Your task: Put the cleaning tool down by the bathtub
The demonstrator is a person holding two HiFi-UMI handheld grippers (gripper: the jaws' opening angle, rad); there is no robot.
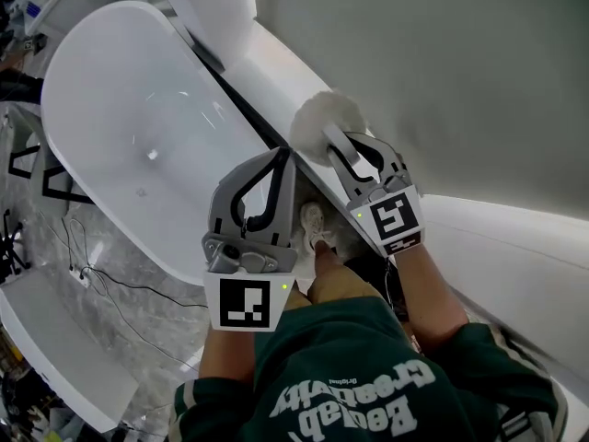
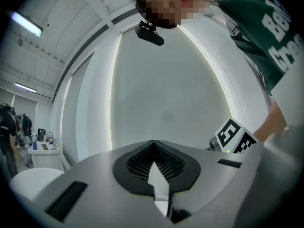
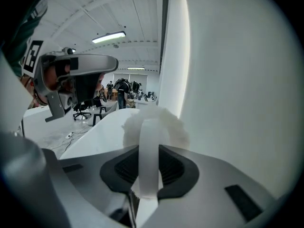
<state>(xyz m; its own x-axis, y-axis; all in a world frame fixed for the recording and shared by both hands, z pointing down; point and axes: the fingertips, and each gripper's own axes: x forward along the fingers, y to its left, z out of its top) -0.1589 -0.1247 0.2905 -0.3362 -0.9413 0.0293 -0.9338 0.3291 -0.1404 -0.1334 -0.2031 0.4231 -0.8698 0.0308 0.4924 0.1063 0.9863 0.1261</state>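
Note:
The cleaning tool is a fluffy white pad [image 1: 329,122] on a white strap handle [image 3: 149,156]. My right gripper [image 1: 345,151] is shut on that handle and holds the pad just over the white ledge [image 1: 276,74] between the bathtub [image 1: 110,90] and the wall. In the right gripper view the pad [image 3: 159,123] sticks out beyond the jaws [image 3: 149,148], above the white ledge [image 3: 95,134]. My left gripper [image 1: 286,156] hovers beside it to the left, shut with nothing in it. Its tips [image 2: 153,144] meet in front of the bare wall.
A grey wall [image 1: 442,63] runs close on the right. Cables [image 1: 101,282] lie on the marble floor left of the tub, beside a white platform [image 1: 46,330]. A person's shoe [image 1: 315,225] stands below the grippers. My left gripper [image 3: 71,75] shows in the right gripper view.

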